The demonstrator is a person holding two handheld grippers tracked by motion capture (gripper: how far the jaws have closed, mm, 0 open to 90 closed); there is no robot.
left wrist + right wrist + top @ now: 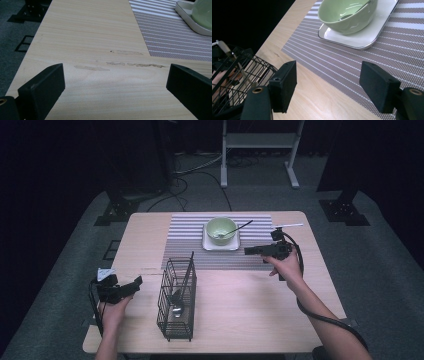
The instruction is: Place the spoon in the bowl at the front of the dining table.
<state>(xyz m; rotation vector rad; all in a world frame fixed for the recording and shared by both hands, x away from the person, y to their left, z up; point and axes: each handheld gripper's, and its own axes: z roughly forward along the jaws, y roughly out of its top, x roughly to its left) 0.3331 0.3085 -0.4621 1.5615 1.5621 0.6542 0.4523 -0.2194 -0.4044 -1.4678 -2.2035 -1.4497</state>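
On the desk, we hold our right hand-held gripper open and empty beside the bowl, likely to reach its spoon; the left hand-held gripper rests open.

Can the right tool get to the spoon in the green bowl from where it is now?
Probably yes. The right tool stands open, holding nothing, beside the white plate, and only bare placemat lies between. The spoon's handle sticks out over the green bowl's rim toward that side.
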